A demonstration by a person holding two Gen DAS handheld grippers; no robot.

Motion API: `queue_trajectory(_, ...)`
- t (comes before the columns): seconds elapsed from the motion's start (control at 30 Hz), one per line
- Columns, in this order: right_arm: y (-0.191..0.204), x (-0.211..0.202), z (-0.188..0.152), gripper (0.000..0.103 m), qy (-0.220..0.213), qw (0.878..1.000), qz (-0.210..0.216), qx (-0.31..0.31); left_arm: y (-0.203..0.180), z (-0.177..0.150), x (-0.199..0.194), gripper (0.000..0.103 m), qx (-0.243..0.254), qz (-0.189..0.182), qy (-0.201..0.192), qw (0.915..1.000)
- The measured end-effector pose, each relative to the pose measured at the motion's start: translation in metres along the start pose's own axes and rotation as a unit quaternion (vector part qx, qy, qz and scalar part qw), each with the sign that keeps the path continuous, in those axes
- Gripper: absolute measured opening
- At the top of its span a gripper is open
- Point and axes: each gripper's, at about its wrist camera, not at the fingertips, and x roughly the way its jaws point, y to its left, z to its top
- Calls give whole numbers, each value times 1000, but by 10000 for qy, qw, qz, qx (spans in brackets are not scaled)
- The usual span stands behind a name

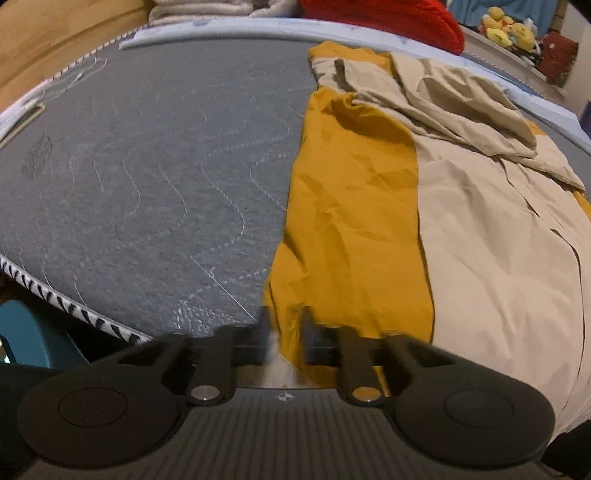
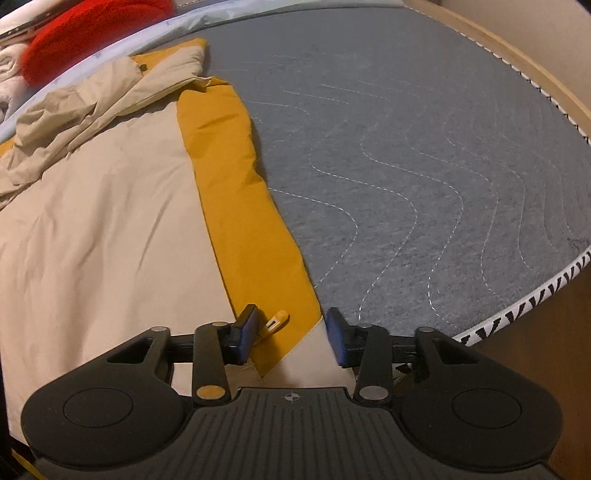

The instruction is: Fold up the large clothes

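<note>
A large beige and mustard-yellow garment (image 1: 461, 229) lies spread on a grey quilted mattress (image 1: 147, 184). In the left wrist view its mustard edge (image 1: 351, 221) runs toward my left gripper (image 1: 286, 332), whose fingers stand close together around the hem; the view is blurred there. In the right wrist view the same garment (image 2: 92, 221) lies to the left, with a mustard strip (image 2: 240, 221) along its right side. My right gripper (image 2: 291, 336) is open over the garment's near corner, with a small yellow tab (image 2: 277, 319) between the fingers.
A red cushion (image 1: 388, 18) and folded white bedding (image 1: 221, 9) sit at the mattress's far end. Plush toys (image 1: 509, 29) stand on a shelf at far right. A wooden bed frame (image 2: 535, 74) borders the mattress (image 2: 424, 166). A teal object (image 1: 33, 332) is below the left edge.
</note>
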Motion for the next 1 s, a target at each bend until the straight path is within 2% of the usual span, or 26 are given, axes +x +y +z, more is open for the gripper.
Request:
queue_trajectory(0.1, -1, -6, -2, 10, -84, 9999, 100, 84, 3, 4, -15, 6, -126, -27, -305, 9995)
queue_trajectory(0.17, -1, -18, -2, 8, -231, 9995, 169, 162, 4, 5, -25, 6, -138, 25, -497, 9987)
queue_trajectory(0.23, -3, -31, -7, 8, -326, 9993, 108, 178, 4, 6, -26, 6, -141, 35, -463, 9988)
queue_trajectory(0.33, -3, -30, -7, 8, -234, 9994, -10, 242, 12, 5, -9, 10, -473, -189, 72, 9987)
queue_trajectory(0.4, -5, -25, -6, 11, -129, 9994, -19, 336, 19, 2, -2, 16, -699, -251, 261, 9969)
queue_trajectory(0.57, -7, -15, -6, 24, 30, 9989, -242, 394, 22, 0, -1, 33, -742, -260, 333, 9963)
queue_trajectory(0.77, -5, -13, -4, 27, 27, 9995, -217, 220, 11, 1, 7, 35, -486, -155, 319, 9982)
queue_trajectory(0.9, 0, -13, -4, 21, -8, 9996, -290, -7, 4, 0, 10, 35, -271, -67, 300, 9992)
queue_trajectory(1.0, -1, -14, -3, 21, -23, 9996, -273, 58, 5, 0, 10, 38, -296, -52, 322, 9990)
